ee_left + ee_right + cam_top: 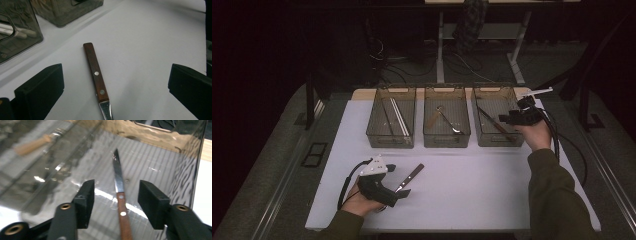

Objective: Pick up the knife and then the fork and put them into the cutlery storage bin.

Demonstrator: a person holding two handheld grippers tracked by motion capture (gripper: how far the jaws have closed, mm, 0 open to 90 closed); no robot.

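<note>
A knife with a brown riveted handle (pixel 411 176) (pixel 96 72) lies on the white table, handle pointing away from me. My left gripper (pixel 401 192) (pixel 116 77) rests at the knife's blade end, open, with its jaws wide on either side and clear of the handle. My right gripper (pixel 507 119) (pixel 117 187) hovers over the right clear bin (pixel 497 144). A second brown-handled knife (pixel 492 122) (pixel 123 220) lies in that bin, blade pointing away. It runs between the right gripper's open jaws, and neither pad touches it.
Three clear bins stand in a row at the far side of the table. The left bin (pixel 391 145) holds long thin sticks. The middle bin (pixel 447 145) holds a wooden-handled tool and a metal utensil. White table (pixel 472 190) stretches between my hands.
</note>
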